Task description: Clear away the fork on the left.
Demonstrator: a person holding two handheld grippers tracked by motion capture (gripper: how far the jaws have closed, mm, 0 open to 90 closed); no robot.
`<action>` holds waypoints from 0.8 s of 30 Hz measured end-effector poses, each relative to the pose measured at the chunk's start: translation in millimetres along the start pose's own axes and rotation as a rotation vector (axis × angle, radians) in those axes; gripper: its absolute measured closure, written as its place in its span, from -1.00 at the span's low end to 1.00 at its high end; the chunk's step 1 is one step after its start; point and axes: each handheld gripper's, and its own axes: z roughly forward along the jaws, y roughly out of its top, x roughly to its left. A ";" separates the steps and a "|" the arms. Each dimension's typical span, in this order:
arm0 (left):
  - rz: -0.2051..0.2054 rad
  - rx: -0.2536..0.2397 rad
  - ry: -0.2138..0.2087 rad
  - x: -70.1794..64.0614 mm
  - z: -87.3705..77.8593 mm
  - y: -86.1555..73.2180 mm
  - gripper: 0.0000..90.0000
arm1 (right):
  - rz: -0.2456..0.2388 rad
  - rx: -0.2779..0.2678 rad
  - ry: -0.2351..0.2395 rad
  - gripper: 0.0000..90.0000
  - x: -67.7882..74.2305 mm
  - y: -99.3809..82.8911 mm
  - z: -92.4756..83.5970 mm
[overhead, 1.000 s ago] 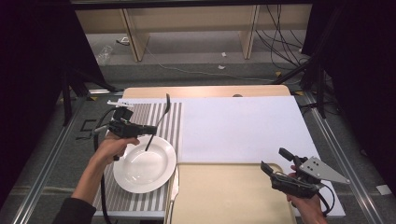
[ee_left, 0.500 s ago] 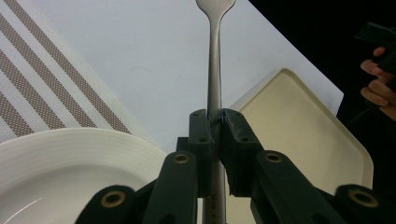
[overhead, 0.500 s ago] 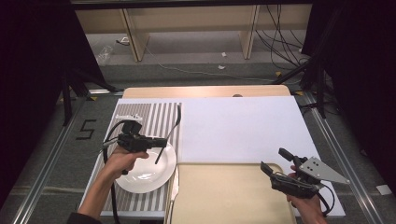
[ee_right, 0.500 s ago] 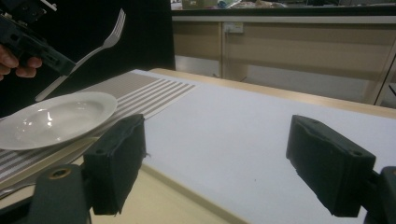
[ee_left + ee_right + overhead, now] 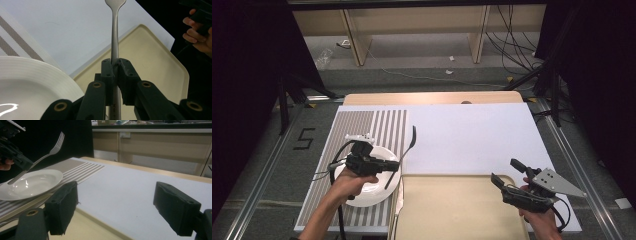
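My left gripper (image 5: 395, 165) is shut on a metal fork (image 5: 411, 142) and holds it in the air over the right rim of a white plate (image 5: 362, 192). In the left gripper view the two pads clamp the fork (image 5: 114, 30) at mid-handle, with its tines pointing away over a beige tray (image 5: 152, 67); my left gripper (image 5: 115, 67) has the plate (image 5: 30, 80) at its lower left. My right gripper (image 5: 504, 171) hovers open over the tray's (image 5: 452, 215) right side with nothing between its fingers (image 5: 62, 207). From my right gripper (image 5: 118, 208), the fork (image 5: 48, 152) slants up above the plate (image 5: 32, 183).
The plate rests on a striped placemat (image 5: 362, 125) at the left. A white sheet (image 5: 467, 135) covers the table's middle and right. A slim piece of cutlery (image 5: 398, 200) lies along the tray's left edge. The floor, cables and bench legs lie beyond the far edge.
The left gripper has carried the fork from the far part of the placemat toward the person and a little right, over the plate's right rim. The right gripper has stayed put.
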 end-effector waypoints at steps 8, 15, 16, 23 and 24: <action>0.028 0.043 -0.016 -20.9 10.4 -15.1 0.83 | -0.001 -0.003 -0.001 -0.54 0.3 0.4 -0.3; 0.061 0.094 -0.002 -35.8 21.2 -26.2 0.82 | 0.000 0.000 -0.001 -0.54 0.4 0.2 -0.1; 0.064 0.101 0.000 -37.5 22.9 -27.7 0.82 | 0.000 0.001 0.000 -0.54 0.4 0.2 -0.1; 0.079 0.159 0.002 -47.8 35.0 -38.2 0.82 | -0.001 -0.002 -0.001 -0.54 0.7 0.3 -0.1; 0.079 0.165 -0.003 -48.6 36.7 -39.6 0.82 | 0.000 -0.001 0.001 -0.54 0.7 0.4 0.0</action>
